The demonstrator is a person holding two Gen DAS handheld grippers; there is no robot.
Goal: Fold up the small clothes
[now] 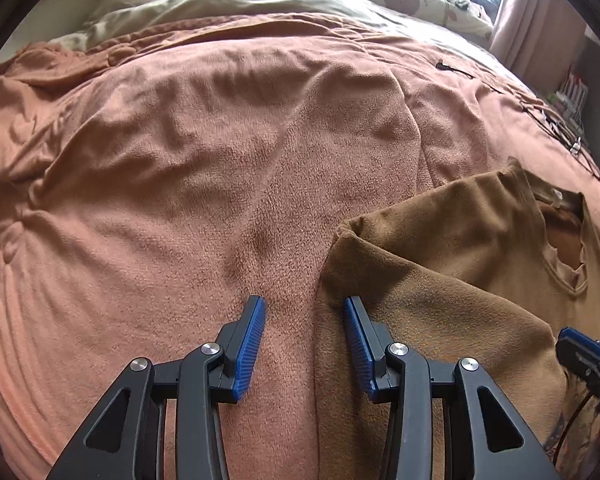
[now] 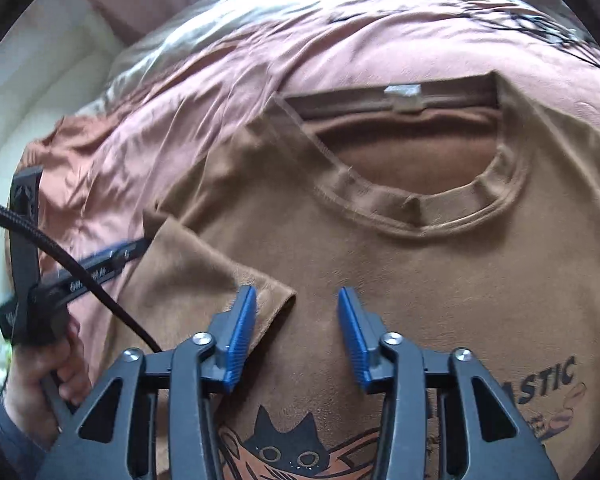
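Brown shirt (image 2: 440, 280) flat on pink blanket (image 1: 180, 160), sleeve (image 2: 204, 264) folded inward. Left gripper (image 1: 305, 312) jaws apart, empty, straddling shirt edge, angled down. Right gripper (image 2: 297, 300) jaws apart, empty, over sleeve tip.

Left wrist view close above the bed (image 1: 180, 160), angled down past the shirt's (image 1: 440, 260) edge, right wrist view close over its collar (image 2: 420, 208), both sharing shirt and blanket (image 2: 112, 152)
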